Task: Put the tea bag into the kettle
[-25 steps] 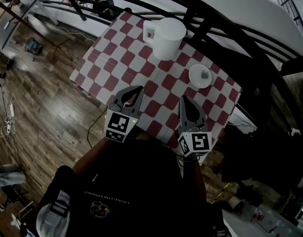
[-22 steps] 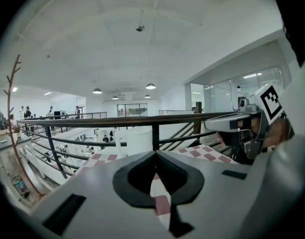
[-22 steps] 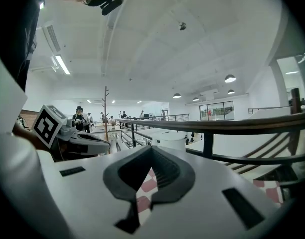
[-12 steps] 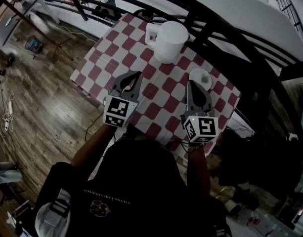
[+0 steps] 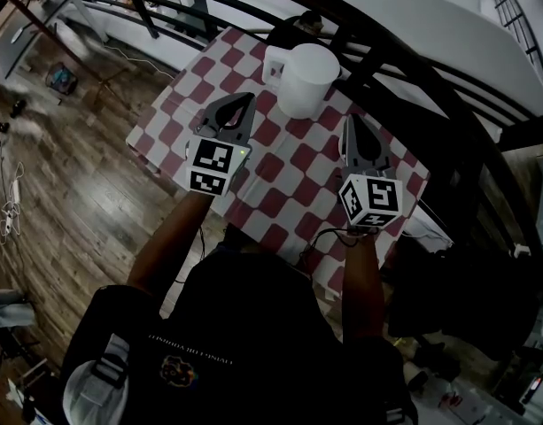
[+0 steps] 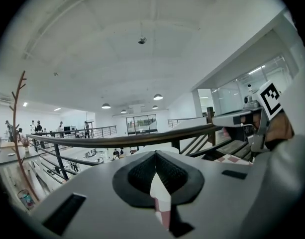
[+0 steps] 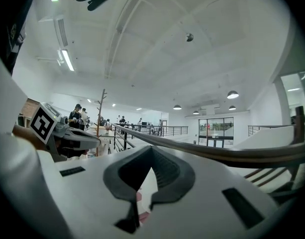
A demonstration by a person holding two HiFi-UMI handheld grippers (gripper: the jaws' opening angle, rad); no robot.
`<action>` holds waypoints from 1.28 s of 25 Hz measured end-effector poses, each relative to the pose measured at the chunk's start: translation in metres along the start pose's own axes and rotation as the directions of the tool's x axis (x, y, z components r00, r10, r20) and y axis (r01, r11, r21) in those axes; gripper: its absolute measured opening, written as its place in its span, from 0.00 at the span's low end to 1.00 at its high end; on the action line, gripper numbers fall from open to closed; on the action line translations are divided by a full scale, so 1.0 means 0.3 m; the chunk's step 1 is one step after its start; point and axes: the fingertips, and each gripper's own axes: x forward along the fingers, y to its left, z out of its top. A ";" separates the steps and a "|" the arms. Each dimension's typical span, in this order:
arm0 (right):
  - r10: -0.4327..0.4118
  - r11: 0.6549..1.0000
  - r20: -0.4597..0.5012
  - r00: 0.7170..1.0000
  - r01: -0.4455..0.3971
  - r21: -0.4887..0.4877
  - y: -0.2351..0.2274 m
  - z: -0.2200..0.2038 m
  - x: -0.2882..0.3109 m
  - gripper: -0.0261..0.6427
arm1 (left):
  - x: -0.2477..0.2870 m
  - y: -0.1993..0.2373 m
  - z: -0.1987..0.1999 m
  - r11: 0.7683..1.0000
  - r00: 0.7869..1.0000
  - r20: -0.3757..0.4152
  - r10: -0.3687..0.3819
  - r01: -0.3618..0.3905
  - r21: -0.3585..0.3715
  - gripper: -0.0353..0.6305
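**Head view: both grippers empty above the table, tea bag not yet picked up**

Wooden floor fills the left of the head view, and the checked table (image 5: 178, 104) stands beside it, against a dark railing. The left gripper (image 5: 245, 101) hangs over the near-left part of the cloth and points toward the far edge. Its own view shows the two jaws brought together at the tips with nothing between them. Only a sliver of white and red shows through the gap behind the tips.

Just beyond it and to its right stands the white kettle (image 5: 305, 80), upright at the far side of the table with its handle to the left, apart from both grippers. Further right, the right gripper (image 5: 352, 120) is held over the right part of the cloth. Its view likewise shows the jaws closed tip to tip and empty.

The tea bag shows in no view. It may lie under the right gripper, which covers that stretch of cloth, but I cannot tell.

Judged from this, the task is at its start, the reach for the tea bag. The next move calls for finding the bag, parting one gripper's jaws, lowering them around it and closing gently on so thin and light a thing. Only then can it be carried to the kettle's mouth.
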 end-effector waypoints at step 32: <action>-0.015 0.998 -0.039 0.999 0.018 0.059 -0.127 -0.049 0.332 0.06 | 0.356 0.076 0.046 1.000 1.000 -0.020 -0.003 0.003 0.021 0.06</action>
